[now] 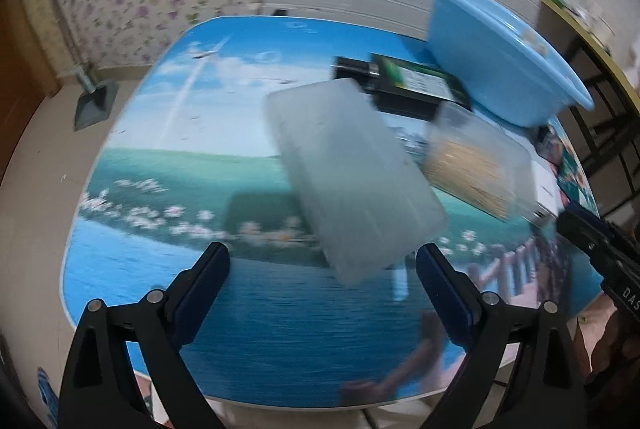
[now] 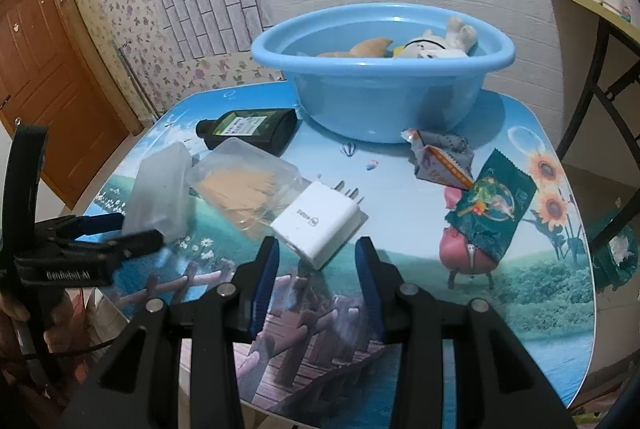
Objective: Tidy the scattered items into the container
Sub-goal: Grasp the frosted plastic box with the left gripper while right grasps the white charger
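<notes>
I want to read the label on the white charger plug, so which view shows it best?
The right wrist view: the white charger plug lies sharp and whole on the table, prongs and printing facing the camera. In the left wrist view only a blurred sliver of it shows behind the clear box of sticks.

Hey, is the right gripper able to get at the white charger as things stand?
Probably yes. The right gripper is open and empty, and the charger lies just ahead of its fingertips with its near corner free. The clear box touches its far side, but nothing sits between.
</notes>
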Demonstrator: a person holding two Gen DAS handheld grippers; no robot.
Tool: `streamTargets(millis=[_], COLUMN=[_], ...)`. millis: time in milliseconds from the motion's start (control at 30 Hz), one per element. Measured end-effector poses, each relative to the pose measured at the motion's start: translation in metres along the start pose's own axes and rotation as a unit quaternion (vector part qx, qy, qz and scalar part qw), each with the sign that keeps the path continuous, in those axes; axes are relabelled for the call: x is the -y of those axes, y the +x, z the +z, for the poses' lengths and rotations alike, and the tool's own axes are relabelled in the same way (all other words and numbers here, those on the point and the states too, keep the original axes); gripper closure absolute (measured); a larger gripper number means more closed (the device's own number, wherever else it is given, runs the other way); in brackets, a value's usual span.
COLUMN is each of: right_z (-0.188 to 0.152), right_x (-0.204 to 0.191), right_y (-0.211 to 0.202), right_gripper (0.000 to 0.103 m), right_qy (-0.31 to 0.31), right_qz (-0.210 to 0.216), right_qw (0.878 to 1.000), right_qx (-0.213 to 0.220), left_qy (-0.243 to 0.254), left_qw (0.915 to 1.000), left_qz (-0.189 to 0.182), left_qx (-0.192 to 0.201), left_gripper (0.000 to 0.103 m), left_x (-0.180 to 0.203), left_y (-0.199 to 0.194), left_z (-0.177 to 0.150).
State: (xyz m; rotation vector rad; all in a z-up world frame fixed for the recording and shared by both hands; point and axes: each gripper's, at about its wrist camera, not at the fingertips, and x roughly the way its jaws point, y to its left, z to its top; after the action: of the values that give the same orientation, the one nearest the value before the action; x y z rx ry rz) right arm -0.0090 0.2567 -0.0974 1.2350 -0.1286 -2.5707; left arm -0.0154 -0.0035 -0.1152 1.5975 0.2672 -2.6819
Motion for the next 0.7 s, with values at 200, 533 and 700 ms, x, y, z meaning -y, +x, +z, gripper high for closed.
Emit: streamTargets(millis=[200,533,700], right_z=[0.000,0.006,0.009], right_x=[-0.006,-0.012,-0.011], right_y=[0.006,0.016,0.020], right_gripper=[0.058,0.058,0.057], right_qy=[0.002,0.001,0.001], right_qz=[-0.006,-0.014,-0.023], right_qw=[1.000,1.000,1.000], right_qx=[-0.006,-0.016,-0.019], left_qy=[-0.007,0.026,0.027], left_qw=[0.9998,0.9996,0.9995], left_qz=[-0.020,-0.001,0.002], left_qx=[0.001,0.013,0.016], left_gripper=[0.008,0.008,0.008], left_x=[0.001,0.028,0.028], left_y=[0.001,0.019,0.021], left_z=[0.002,0.021,0.024])
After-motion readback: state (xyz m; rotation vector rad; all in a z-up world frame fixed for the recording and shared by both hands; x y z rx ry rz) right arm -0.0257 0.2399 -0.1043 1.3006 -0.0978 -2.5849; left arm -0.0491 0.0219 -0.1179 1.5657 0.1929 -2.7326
